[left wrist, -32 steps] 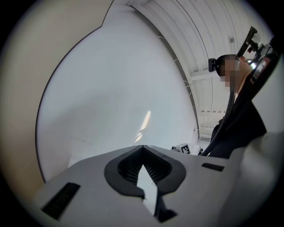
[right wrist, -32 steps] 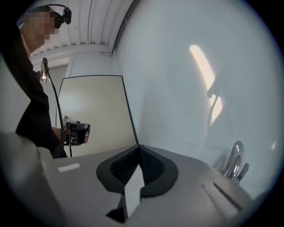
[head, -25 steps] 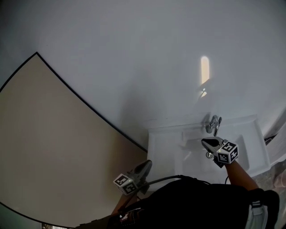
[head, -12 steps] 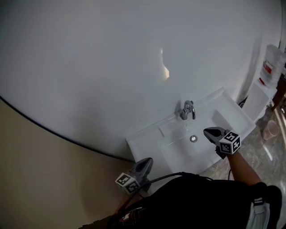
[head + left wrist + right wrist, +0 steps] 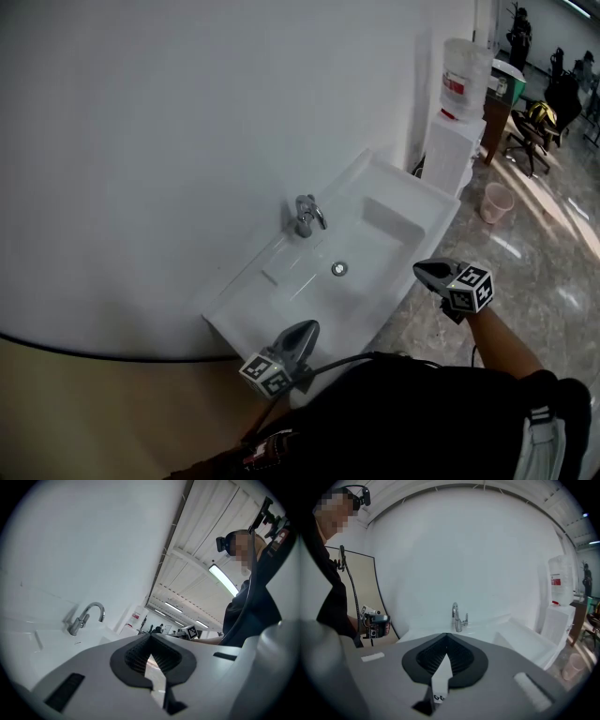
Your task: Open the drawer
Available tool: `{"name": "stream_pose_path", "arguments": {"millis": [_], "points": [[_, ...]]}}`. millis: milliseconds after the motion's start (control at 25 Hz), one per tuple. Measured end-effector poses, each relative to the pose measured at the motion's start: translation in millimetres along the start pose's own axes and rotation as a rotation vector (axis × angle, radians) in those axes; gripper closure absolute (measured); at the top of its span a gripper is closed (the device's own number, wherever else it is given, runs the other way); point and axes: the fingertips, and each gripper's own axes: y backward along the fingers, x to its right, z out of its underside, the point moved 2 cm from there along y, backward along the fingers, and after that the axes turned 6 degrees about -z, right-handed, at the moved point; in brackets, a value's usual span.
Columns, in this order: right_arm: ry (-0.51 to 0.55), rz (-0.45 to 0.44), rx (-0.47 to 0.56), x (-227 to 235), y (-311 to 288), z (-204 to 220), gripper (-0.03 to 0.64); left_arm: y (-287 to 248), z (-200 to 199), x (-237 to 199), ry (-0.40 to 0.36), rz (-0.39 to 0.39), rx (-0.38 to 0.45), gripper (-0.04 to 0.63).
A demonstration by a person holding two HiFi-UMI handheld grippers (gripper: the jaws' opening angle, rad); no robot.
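In the head view a white sink [image 5: 412,202] is hanging on a plain white wall [image 5: 187,112], its long side running from lower left to upper right. A chrome tap [image 5: 307,216] is standing at its wall edge and a drain [image 5: 339,269] is sitting in the bowl. A water dispenser [image 5: 448,141] is standing just past the sink's far end, a pink cup [image 5: 497,202] is sitting near it on the glossy stone floor [image 5: 534,272], and a beige panel [image 5: 84,412] is filling the lower left. The left tool [image 5: 305,330] is hovering beside the sink's near corner and the right tool [image 5: 424,270] beside its front edge. The drawer is not showing in any view, so its place and heading cannot be told. In the left gripper view the left tool's jaws are meeting at the tips with nothing between them, and the tap is lying ahead to the left. In the right gripper view the right tool's jaws are pressing together, empty, and facing the tap straight ahead.
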Motion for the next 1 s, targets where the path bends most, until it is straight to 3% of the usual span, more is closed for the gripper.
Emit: {"name": "stream_pose_path", "arguments": {"millis": [320,720,1000], "points": [[-0.012,0.054,0.027,42,67,26,0.615,-53,17,37,-0.050,0.038,-0.033,0.595],[0.025,0.006,0.033,150,153,45,0.615,-174,55,104,-0.066,0.003,-0.019,0.595],[-0.003,0.025,0.087,214,179,61,0.615,-266,104,148,-0.075,0.111,-0.122,0.595]]}}
